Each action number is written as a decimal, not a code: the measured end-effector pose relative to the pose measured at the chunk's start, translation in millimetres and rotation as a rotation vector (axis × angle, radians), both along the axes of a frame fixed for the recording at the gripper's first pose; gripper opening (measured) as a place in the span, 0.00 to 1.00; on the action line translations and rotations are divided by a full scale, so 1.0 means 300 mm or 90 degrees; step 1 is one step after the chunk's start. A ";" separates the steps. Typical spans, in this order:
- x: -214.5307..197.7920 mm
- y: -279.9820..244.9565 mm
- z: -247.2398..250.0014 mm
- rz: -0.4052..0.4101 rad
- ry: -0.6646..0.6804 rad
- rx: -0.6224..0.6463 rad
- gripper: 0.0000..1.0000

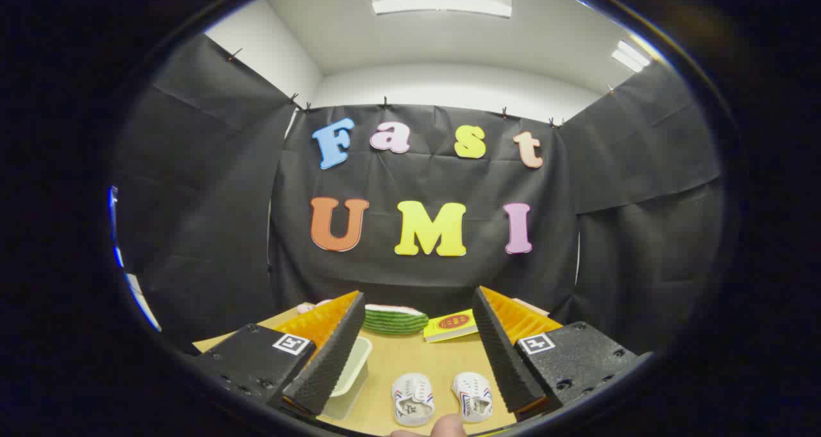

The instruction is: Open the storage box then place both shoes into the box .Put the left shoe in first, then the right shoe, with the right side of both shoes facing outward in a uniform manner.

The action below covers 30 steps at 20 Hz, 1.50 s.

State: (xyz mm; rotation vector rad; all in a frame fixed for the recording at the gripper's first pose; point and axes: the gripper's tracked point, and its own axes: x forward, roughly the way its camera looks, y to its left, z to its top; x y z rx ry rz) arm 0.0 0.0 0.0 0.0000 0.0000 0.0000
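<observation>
The tongs (414,353) stand wide apart over the tan wooden bench (410,360); two small white shoes (412,398) (473,395) lie near, pale lidded plastic storage box (349,376) left.

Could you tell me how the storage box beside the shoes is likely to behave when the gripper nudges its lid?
The storage box looks thin-walled and pale, so probably light; it may slide on the smooth table rather than open. The open gripper hovers above it and the two shoes, so bracing may help.

Smooth wooden tabletop (410,360) (matt), ridged tool (414,350) pads (330,353)
</observation>
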 end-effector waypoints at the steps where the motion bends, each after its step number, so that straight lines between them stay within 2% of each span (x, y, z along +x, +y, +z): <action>1: -0.002 0.003 -0.007 0.001 0.004 0.000 1.00; 21: 0.021 -0.043 -0.031 -0.003 0.012 0.017 1.00; 30: 0.086 -0.008 -0.082 0.036 0.059 0.026 1.00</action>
